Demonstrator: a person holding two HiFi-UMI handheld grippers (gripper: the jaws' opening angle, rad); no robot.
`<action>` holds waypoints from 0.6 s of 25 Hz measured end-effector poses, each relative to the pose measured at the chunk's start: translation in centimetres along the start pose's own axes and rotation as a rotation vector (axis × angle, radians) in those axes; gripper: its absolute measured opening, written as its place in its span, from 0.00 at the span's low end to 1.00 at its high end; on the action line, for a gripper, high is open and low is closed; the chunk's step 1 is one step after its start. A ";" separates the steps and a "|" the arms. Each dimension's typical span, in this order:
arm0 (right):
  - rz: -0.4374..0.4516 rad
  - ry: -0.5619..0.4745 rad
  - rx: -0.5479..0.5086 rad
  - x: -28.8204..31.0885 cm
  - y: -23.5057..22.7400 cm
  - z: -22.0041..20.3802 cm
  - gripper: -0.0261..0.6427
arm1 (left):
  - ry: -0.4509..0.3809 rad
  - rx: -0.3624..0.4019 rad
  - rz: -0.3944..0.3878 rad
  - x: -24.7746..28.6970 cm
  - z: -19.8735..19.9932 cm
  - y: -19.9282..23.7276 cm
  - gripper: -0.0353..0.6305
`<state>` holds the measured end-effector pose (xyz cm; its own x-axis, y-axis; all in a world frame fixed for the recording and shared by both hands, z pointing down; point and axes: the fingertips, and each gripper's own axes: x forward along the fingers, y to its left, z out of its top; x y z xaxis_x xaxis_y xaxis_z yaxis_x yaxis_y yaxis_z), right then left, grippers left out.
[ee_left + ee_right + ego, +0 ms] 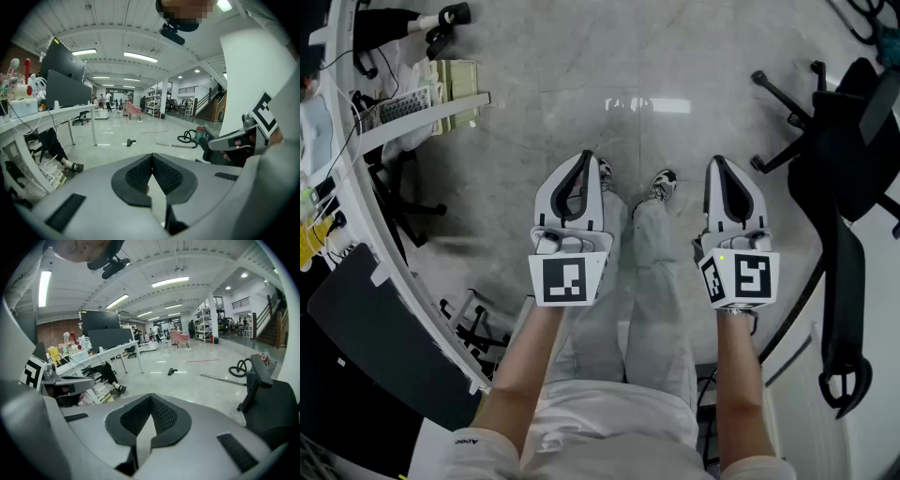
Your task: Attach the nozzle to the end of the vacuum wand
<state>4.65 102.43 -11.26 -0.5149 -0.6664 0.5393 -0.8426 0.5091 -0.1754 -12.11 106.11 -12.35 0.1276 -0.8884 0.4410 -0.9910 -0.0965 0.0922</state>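
Grey floor (675,56), far ahead of me: the task's parts lie there, seen only in the gripper views and too small for detail. Black chair (269,404) partly covers the coiled hose (239,365) near the right end of the wand (222,378). My left claw (585,159) and right claw (718,164) are both closed, holding nothing. The wand is a thin silver tube, lying flat, long axis crosswise. The nozzle (172,371), dark and small, lies left of it, well apart.

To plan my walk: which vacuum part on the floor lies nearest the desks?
The nozzle, small and black; the wand and hose lie farther right.
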 end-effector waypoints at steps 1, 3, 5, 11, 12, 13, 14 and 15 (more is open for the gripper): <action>-0.016 0.002 0.017 -0.7 -0.7 -0.3 0.05 | 0.008 -0.004 -0.001 0.0 0.0 -0.4 0.07; -0.044 0.011 0.045 -2.1 -2.0 -1.0 0.05 | 0.026 -0.016 -0.001 0.0 -0.1 -1.2 0.07; -0.060 0.028 0.063 -3.4 -2.8 -1.9 0.05 | 0.044 -0.019 0.001 -0.4 -0.2 -1.8 0.07; -0.068 0.058 0.074 -6.0 -3.7 -2.8 0.05 | 0.058 0.039 -0.023 -1.1 0.4 -3.8 0.07; -0.068 0.056 0.069 -6.1 -3.9 -2.7 0.05 | 0.057 0.046 -0.028 -0.8 0.4 -4.2 0.07; -0.069 0.053 0.065 -6.1 -4.2 -2.6 0.05 | 0.057 0.050 -0.031 -0.6 0.4 -4.4 0.07; -0.072 0.049 0.065 -6.1 -4.5 -2.5 0.05 | 0.057 0.053 -0.033 -0.3 0.4 -4.6 0.07; -0.078 0.047 0.068 -6.1 -4.7 -2.5 0.05 | 0.057 0.057 -0.035 -0.1 0.3 -4.8 0.07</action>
<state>12.17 105.48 -11.68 -0.4406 -0.6757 0.5911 -0.8895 0.4173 -0.1860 -7.42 106.49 -13.09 0.1623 -0.8570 0.4890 -0.9864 -0.1534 0.0585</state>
